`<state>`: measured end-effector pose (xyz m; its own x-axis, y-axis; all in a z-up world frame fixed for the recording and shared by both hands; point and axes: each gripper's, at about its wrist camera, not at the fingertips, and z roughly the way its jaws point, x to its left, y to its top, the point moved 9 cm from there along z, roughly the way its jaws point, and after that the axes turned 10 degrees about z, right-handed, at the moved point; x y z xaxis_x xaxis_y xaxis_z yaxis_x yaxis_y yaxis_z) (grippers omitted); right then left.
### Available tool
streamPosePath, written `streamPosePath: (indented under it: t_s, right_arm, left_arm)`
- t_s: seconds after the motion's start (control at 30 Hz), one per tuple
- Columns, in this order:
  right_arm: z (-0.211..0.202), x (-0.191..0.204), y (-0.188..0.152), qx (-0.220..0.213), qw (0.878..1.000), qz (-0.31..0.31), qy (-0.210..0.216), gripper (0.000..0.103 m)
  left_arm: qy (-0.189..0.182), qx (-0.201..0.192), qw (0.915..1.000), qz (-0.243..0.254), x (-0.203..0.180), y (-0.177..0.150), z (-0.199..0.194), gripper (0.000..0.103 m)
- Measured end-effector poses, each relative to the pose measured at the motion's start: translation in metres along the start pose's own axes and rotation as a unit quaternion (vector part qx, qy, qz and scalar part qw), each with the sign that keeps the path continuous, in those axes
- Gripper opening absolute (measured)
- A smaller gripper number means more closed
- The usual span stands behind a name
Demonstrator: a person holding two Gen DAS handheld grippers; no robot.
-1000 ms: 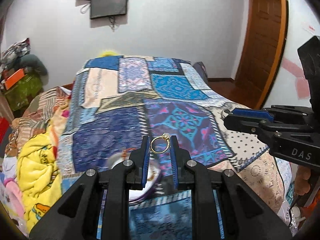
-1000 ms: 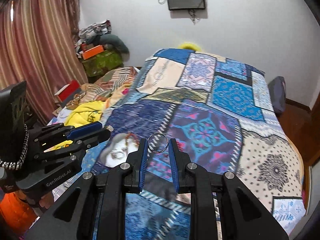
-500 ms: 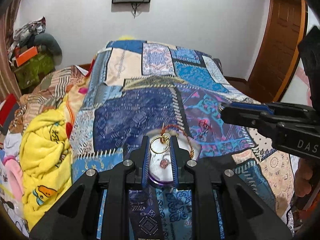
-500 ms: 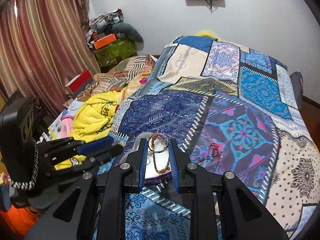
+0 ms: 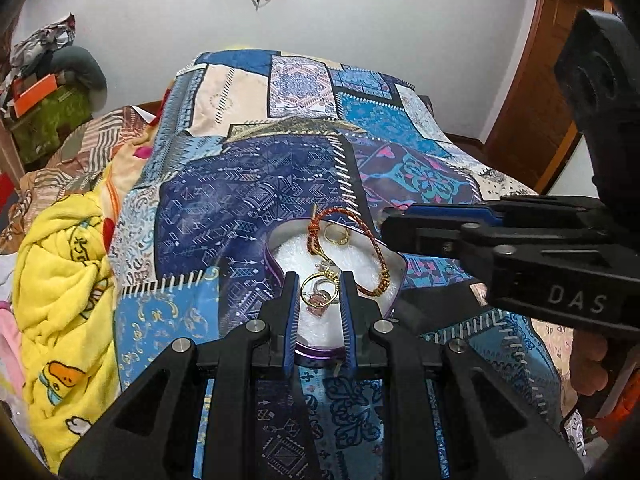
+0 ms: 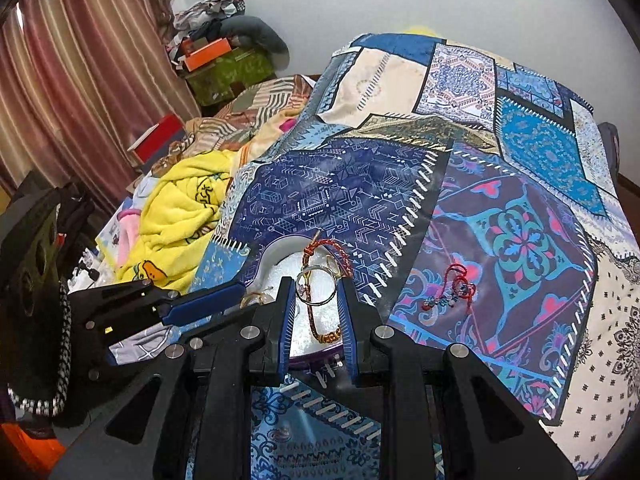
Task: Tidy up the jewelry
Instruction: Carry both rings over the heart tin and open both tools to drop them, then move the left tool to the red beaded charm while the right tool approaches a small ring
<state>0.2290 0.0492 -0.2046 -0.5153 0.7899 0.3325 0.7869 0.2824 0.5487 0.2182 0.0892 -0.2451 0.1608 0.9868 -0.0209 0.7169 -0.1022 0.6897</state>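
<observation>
A round purple-rimmed box (image 5: pixel 276 276) with white lining lies on the patchwork bedspread; it also shows in the right wrist view (image 6: pixel 260 264). In it lie a red-and-gold braided bracelet (image 5: pixel 372 256), a gold ring (image 5: pixel 336 234) and a pink-stone ring (image 5: pixel 318 310). My left gripper (image 5: pixel 318 294) is shut on a gold ring (image 5: pixel 308 300) just above the box. My right gripper (image 6: pixel 316 288) is shut on a thin silver ring (image 6: pixel 304 278) over the box. A red beaded bracelet (image 6: pixel 450 292) lies on the bedspread to the right.
A yellow blanket (image 5: pixel 60 272) is bunched at the bed's left edge. Boxes and clothes (image 6: pixel 216 52) pile by the curtain (image 6: pixel 80 80) at the back left. A wooden door (image 5: pixel 532 92) stands at the right. The right gripper's body (image 5: pixel 540 252) crosses the left wrist view.
Both grippers have moved down and forward with their rings and now hover right over the box. The box looms larger in both views.
</observation>
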Motion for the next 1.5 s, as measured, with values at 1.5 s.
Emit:
streamPosePath:
  t_s: [1.5]
  right_arm:
    - [-0.066, -0.109, -0.036, -0.011, 0.994, 0.056, -0.092, 0.030]
  left_arm:
    - [-0.007, -0.021, 0.9985, 0.051, -0.072, 0.040, -0.022, 0.030]
